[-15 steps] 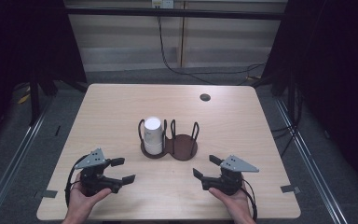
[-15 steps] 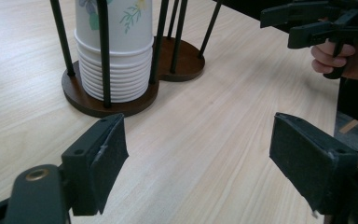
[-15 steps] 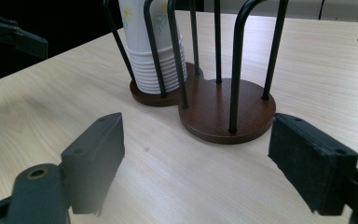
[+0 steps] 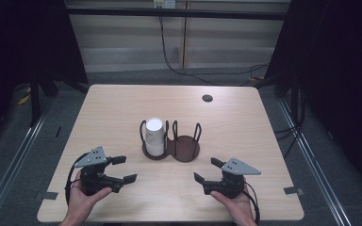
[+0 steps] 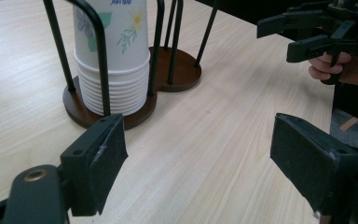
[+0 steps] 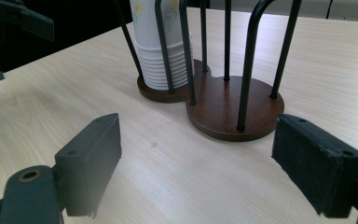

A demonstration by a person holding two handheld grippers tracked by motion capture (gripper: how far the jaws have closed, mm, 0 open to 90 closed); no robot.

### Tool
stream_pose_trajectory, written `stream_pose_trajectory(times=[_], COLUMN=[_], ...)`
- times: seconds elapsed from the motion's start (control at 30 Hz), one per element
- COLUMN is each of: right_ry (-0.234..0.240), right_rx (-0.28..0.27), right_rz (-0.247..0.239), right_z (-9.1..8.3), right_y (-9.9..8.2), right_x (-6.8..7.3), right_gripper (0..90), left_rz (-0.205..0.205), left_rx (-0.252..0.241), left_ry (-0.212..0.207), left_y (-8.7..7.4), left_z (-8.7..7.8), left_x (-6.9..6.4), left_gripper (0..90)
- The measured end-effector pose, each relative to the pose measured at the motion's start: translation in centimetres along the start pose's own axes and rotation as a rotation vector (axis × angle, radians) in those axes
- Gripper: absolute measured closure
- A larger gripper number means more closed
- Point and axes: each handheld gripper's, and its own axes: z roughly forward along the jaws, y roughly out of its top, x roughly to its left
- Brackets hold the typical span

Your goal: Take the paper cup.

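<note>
A dark brown double cup holder (image 4: 186, 147) with black wire hoops stands mid-table. Its left bay holds a stack of white paper cups (image 4: 154, 136) with a flower print (image 5: 116, 56); its right bay (image 6: 235, 109) holds nothing. My left gripper (image 4: 124, 169) rests on the table at the front left, open, with nothing between its jaws, pointing toward the holder. At the front right my right gripper (image 4: 206, 170) is also open and holds nothing. The left gripper view shows its own jaws (image 5: 196, 158) apart over bare wood, with the right gripper (image 5: 303, 32) farther off.
The light wooden table (image 4: 245, 122) has a round dark cable hole (image 4: 207, 98) near its back right. Dark curtains and a wall with cables lie behind. Grey floor and rails run along both sides of the table.
</note>
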Motion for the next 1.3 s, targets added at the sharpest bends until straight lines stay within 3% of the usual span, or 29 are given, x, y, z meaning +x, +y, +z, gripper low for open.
stream_pose_trajectory(times=[0.2, 0.37, 0.67, 0.83, 1.3], right_ry=[0.012, 0.016, 0.033, 0.036, 0.047], right_rx=[-0.001, -0.001, 0.009, 0.010, 0.016], right_rz=[-0.007, 0.004, 0.001, 0.005, 0.003], right_z=[-0.2, -0.1, -0.3, -0.4, -0.5], right_y=[0.1, 0.1, 0.0, 0.0, 0.0], right_x=[0.1, 0.0, 0.0, -0.2, 0.0], right_gripper=[15.3, 15.3, 15.4, 15.7, 15.6], left_rz=[0.005, 0.045, 0.064, 0.089, 0.105], left_rx=[-0.003, 0.030, 0.014, 0.031, 0.045], left_ry=[-0.002, 0.007, 0.009, 0.014, 0.022], left_y=[1.3, 2.5, 4.1, 5.0, 7.3], left_z=[-0.2, 0.4, 1.2, 1.3, 1.6], left_x=[0.1, 0.5, 0.7, 0.9, 1.8], left_gripper=[19.2, 19.9, 21.3, 22.1, 22.2])
